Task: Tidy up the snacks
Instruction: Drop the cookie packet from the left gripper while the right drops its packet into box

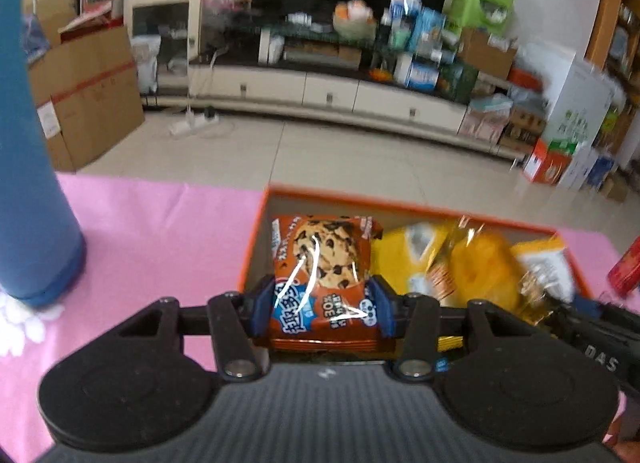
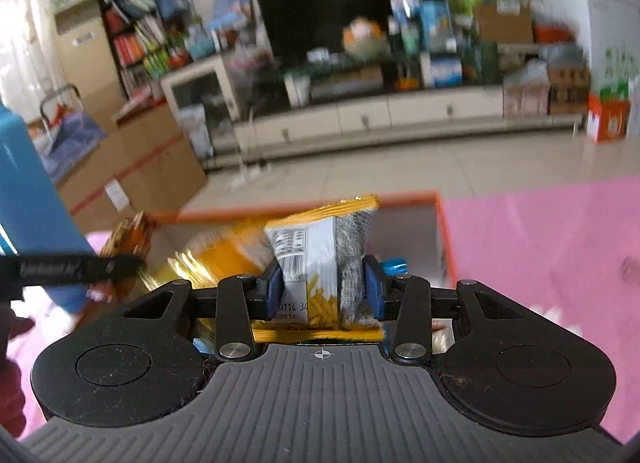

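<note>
My left gripper (image 1: 323, 305) is shut on a brown chocolate-chip cookie packet (image 1: 324, 263), held over the left end of an orange box (image 1: 256, 231) on the pink tablecloth. Yellow snack bags (image 1: 476, 267) lie inside the box to the right. In the right wrist view my right gripper (image 2: 324, 289) is shut on a yellow-and-white snack bag (image 2: 320, 259), squeezed at its middle, above the same orange box (image 2: 444, 223). The black body of the right gripper (image 1: 596, 337) shows at the right edge of the left wrist view. The left gripper's arm (image 2: 72, 269) crosses the left side of the right wrist view.
A tall blue bottle (image 1: 28, 167) stands on the pink cloth (image 1: 160, 223) left of the box. A red packet (image 1: 626, 267) sits at the table's right edge. Beyond the table lie a tiled floor, cardboard boxes (image 1: 88, 103) and a cluttered TV cabinet (image 1: 328, 91).
</note>
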Action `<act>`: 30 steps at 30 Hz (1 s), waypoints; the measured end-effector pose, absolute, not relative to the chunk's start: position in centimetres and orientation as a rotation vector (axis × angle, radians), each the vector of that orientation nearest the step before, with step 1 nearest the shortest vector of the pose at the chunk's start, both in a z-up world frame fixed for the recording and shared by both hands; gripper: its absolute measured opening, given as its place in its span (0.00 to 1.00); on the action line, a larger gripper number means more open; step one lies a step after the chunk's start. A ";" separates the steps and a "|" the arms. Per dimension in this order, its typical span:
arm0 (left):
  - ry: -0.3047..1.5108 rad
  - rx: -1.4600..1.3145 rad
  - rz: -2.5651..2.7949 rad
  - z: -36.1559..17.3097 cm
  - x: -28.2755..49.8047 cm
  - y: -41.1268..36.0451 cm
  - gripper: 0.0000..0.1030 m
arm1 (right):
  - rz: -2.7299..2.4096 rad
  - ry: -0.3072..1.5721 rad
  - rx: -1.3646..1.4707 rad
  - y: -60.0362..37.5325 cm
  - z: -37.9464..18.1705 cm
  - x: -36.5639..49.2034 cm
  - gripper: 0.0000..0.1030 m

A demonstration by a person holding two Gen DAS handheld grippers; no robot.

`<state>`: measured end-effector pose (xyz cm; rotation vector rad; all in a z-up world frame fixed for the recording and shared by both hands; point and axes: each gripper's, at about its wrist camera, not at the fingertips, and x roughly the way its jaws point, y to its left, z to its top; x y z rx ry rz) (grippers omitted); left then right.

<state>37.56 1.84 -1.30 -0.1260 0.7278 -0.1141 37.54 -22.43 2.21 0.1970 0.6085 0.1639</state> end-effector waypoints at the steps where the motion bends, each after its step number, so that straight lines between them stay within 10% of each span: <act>1: 0.725 -0.122 -0.117 -1.7 37.7 1.7 0.48 | 0.154 0.601 0.169 -22.0 1.6 37.7 0.18; 9: 0.686 -0.107 -0.115 -1.9 37.2 1.9 0.54 | 0.156 0.587 0.123 -21.3 1.3 37.5 0.20; 14: 0.639 -0.086 -0.105 -0.4 35.5 1.9 0.76 | 0.188 0.566 0.168 -21.9 2.3 36.3 0.72; 18: 0.548 -0.038 -0.062 1.6 32.7 1.6 0.99 | 0.183 0.495 0.137 -22.1 4.6 34.3 0.87; 30: 0.513 -0.037 -0.085 5.2 24.3 1.0 0.99 | 0.217 0.475 0.178 -24.7 7.9 27.4 0.89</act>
